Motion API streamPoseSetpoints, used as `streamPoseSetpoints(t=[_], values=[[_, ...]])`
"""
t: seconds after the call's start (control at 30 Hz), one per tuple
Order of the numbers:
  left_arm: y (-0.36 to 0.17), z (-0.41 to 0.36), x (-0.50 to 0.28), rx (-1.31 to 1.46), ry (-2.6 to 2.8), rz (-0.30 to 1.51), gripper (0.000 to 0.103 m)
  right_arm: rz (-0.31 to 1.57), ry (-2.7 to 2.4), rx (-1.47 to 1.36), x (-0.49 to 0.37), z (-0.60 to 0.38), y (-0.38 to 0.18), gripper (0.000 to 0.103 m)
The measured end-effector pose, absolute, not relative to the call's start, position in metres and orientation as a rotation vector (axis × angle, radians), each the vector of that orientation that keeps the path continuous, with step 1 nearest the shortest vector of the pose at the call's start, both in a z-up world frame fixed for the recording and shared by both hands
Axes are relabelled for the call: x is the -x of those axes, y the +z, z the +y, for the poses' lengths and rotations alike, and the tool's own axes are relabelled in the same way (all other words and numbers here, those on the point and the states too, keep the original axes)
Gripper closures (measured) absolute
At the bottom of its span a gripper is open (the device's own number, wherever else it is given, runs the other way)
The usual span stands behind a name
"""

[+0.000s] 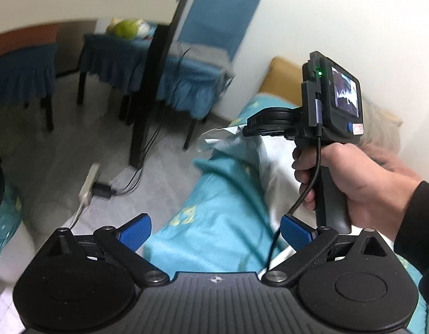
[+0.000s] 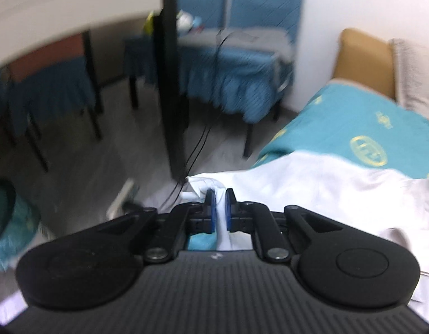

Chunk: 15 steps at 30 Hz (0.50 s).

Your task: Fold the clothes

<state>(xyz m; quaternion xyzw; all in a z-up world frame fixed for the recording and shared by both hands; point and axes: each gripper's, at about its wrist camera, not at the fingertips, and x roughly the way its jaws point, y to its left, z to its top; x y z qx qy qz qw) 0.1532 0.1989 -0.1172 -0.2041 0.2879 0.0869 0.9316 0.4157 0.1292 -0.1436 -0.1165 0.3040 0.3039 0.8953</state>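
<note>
A white garment [image 2: 312, 183] lies on a bed with a teal patterned cover [image 2: 362, 128]. My right gripper [image 2: 218, 199] is shut on the garment's edge, with white cloth pinched between the blue pads at the bed's near corner. In the left wrist view the right gripper [image 1: 246, 129] holds the lifted white garment [image 1: 242, 150] above the teal cover [image 1: 214, 208]. My left gripper [image 1: 216, 232] is open and empty, its blue pads [image 1: 138, 231] wide apart over the teal cover, below and to the left of the right gripper.
Chairs with blue skirted covers [image 1: 183, 80] and a dark table leg [image 1: 150, 83] stand on the grey floor left of the bed. Cables and a power strip [image 1: 89, 183] lie on the floor. A tan headboard [image 2: 362, 58] and grey pillow [image 2: 415, 75] sit by the white wall.
</note>
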Motion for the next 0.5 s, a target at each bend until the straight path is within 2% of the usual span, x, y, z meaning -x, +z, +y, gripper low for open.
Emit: streamPoseSetpoints(t=[0.2,0.3,0.5], values=[[-0.107,0.191,-0.143,0.428,0.116,0.49,0.001,0.456,0.445,0.088,-0.406,0.051,-0.09,0.094],[-0.104,0.185,-0.144,0.422,0.093,0.478,0.001,0.415,0.278,-0.042,-0.406,-0.011,-0.081,0.094],[-0.111,0.166,-0.158,0.373,0.046,0.524,0.001,0.507,-0.024,-0.25,-0.407,-0.132,-0.121,0.093]])
